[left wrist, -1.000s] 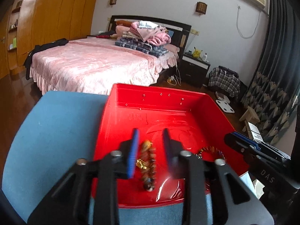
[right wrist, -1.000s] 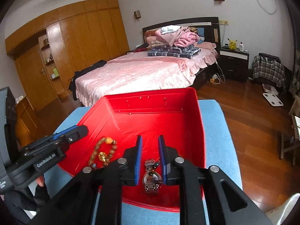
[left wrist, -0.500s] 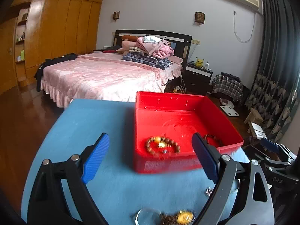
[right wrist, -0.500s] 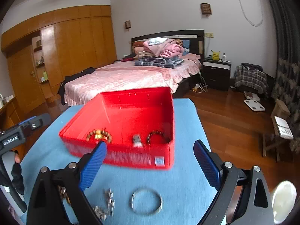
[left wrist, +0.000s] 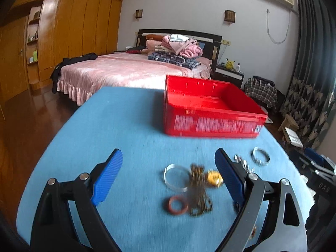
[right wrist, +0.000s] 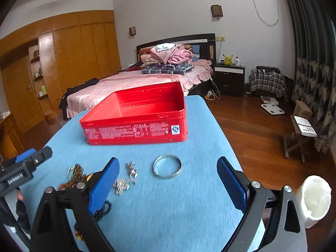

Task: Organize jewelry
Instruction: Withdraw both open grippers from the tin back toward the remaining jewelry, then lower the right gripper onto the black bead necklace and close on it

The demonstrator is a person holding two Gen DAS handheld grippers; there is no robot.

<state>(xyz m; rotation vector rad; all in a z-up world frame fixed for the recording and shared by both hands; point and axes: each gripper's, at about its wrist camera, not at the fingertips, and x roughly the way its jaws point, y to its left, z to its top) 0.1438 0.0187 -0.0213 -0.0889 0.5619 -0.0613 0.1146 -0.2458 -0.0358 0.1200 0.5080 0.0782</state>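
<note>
A red tin box stands open on the blue table; it also shows in the right wrist view. My left gripper is open and empty over loose jewelry: a silver bangle, a red ring, a dark bead chain and a yellow piece. My right gripper is open and empty, just behind a silver bangle. A silver chain lies by its left finger. The box's inside floor is hidden.
A white roll sits at the table's right edge. The left gripper's tip shows at the left of the right wrist view. A second silver bangle lies right of the left gripper. A bed stands beyond the table.
Both grippers opened and let go of a bead bracelet and a watch inside the box, then pulled back over the table. The loose jewelry in front of the box has come into view.
</note>
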